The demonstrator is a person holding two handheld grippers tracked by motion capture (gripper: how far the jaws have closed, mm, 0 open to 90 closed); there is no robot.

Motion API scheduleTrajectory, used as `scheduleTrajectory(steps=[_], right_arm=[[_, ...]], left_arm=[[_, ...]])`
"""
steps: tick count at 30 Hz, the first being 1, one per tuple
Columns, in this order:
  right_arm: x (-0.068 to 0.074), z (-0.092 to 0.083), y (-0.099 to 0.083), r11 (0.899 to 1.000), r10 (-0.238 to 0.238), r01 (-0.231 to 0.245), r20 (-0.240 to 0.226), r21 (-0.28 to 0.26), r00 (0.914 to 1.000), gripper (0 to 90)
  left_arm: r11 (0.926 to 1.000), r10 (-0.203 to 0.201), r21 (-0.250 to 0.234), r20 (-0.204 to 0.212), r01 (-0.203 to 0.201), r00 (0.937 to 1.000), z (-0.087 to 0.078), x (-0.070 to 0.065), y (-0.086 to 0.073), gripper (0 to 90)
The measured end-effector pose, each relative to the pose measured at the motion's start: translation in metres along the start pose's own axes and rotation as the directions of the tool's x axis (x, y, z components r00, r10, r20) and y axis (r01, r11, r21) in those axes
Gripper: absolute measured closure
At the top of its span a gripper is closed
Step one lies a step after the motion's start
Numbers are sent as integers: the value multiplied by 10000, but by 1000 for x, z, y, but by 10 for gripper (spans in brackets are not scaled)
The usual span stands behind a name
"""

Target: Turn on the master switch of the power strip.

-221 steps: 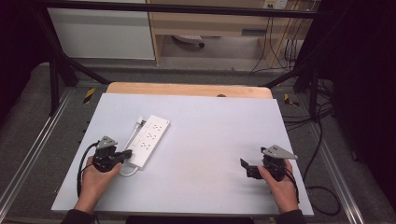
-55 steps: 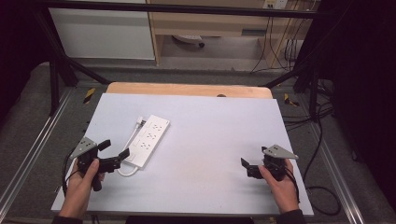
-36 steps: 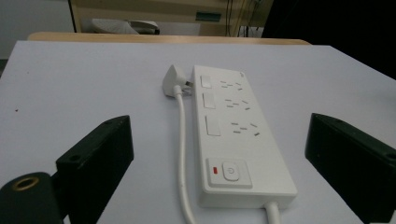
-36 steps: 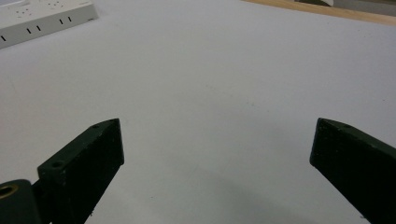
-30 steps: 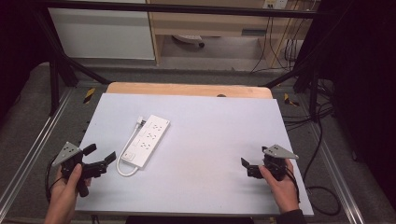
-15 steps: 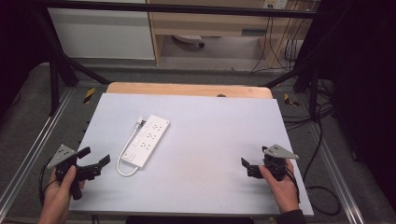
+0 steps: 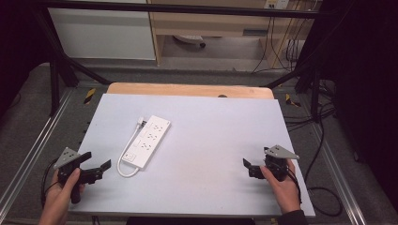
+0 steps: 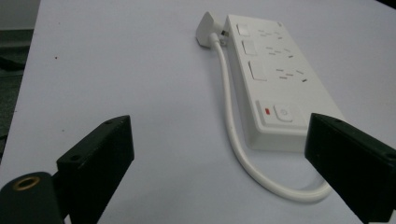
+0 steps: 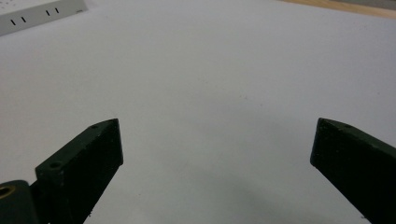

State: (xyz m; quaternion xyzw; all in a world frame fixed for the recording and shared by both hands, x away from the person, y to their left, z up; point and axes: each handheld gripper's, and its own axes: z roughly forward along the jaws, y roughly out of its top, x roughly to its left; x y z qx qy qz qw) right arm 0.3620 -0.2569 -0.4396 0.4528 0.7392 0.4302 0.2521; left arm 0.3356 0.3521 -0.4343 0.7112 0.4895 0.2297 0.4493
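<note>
A white power strip (image 7: 148, 140) lies slanted on the left half of the white table (image 7: 216, 126). Its short white cable (image 7: 123, 169) loops from the near end back along its left side to the plug (image 7: 140, 123). My left gripper (image 7: 97, 160) hovers open at the table's front left edge, a short way left of the strip. In the left gripper view the strip (image 8: 280, 88), its red-lit switch end nearest, lies ahead between the spread jaws of the gripper (image 8: 222, 140), untouched. My right gripper (image 7: 248, 168) rests open near the front right, over bare table (image 9: 217, 144).
A wooden board (image 7: 187, 89) edges the table's far side. Metal frame rails (image 7: 37, 145) run along both sides, with dark floor and cables (image 7: 324, 140) beyond. A corner of the strip (image 9: 42, 14) shows far off in the right gripper view.
My left gripper has drawn back from the strip's near end, sliding left and toward the front edge, and stays open. The strip and the right gripper have not moved.
</note>
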Motion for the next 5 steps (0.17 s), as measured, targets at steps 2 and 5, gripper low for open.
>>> scheduleTrajectory(steps=[2,5], right_arm=[[0,3,-2,9998,47,-48,34,203,10000,27],[-1,14,-5,9975,2,-21,257,711,9997,27]], left_arm=[[9999,51,156,-19,-51,10000,2,-1,-1,82],[9998,16,204,24,-17,10000,4,-3,-1,84]])
